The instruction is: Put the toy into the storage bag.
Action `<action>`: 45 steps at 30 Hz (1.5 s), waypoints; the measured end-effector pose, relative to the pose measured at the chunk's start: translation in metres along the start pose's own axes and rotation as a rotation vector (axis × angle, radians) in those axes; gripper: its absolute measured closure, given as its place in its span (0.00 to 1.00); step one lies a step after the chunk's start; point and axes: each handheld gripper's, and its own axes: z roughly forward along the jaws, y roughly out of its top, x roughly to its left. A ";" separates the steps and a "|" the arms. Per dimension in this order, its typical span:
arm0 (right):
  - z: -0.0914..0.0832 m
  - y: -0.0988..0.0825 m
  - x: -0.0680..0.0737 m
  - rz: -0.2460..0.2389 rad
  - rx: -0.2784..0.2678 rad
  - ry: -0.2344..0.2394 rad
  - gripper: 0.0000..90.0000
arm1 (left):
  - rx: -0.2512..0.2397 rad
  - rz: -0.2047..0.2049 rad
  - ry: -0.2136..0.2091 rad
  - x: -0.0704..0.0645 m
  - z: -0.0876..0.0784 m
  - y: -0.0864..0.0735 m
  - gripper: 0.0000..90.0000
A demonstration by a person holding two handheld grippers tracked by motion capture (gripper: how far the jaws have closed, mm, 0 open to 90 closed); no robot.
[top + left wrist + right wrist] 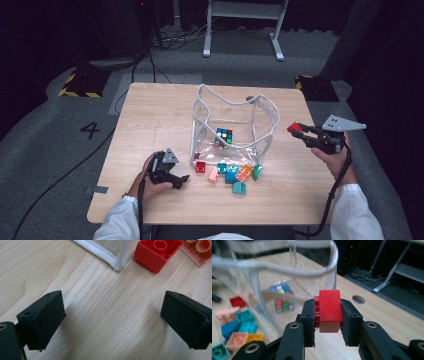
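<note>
The red brick [329, 311] sits pinched between the pads of my right gripper [328, 322], studs turned toward one pad, held off the table to the right of the clear bag [264, 131]. In the high view I see that same brick [294, 127] at the gripper's tip [300, 131], roughly level with the bag's rim and just outside its right wall.

My reading is that I am in the carry step: one brick is picked and on its way into the bag, where a colour cube [224, 136] already lies on the bottom. The next move calls for lifting the brick over the white-edged rim, which sags and bows unevenly, then bringing it over the opening before I let the pads part. Clipping that soft rim would likely fold the wall inward, so I want clearance first.

My left gripper [172, 176] rests low on the table [150, 110] near the bag's front left corner, its jaws spread wide with nothing between them. Ahead of it lie a second red brick [156, 253] and a pink one [198, 251], and further right the loose pile [235, 175] of teal, blue and orange bricks waiting in front of the bag.
</note>
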 end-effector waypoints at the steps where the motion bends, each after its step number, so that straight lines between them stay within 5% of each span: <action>1: -0.001 0.006 -0.002 0.000 -0.012 0.003 0.75 | -0.001 0.000 0.000 0.000 0.000 0.000 0.06; 13: 0.004 0.060 -0.013 -0.028 -0.060 0.025 0.75 | -0.001 -0.001 0.000 0.000 0.000 0.000 0.06; 26: 0.056 0.093 0.001 -0.070 -0.033 0.112 0.75 | -0.001 -0.001 0.000 0.000 0.000 0.000 0.06; 33: 0.089 0.100 0.016 -0.149 0.030 0.209 0.75 | -0.002 -0.001 -0.001 0.000 0.000 0.000 0.06; 42: 0.123 0.102 0.033 -0.253 0.229 0.304 0.75 | -0.001 -0.002 0.001 0.000 0.000 0.000 0.06; 45: 0.133 0.100 0.033 -0.262 0.292 0.299 0.75 | -0.002 -0.002 0.000 0.000 0.000 0.000 0.06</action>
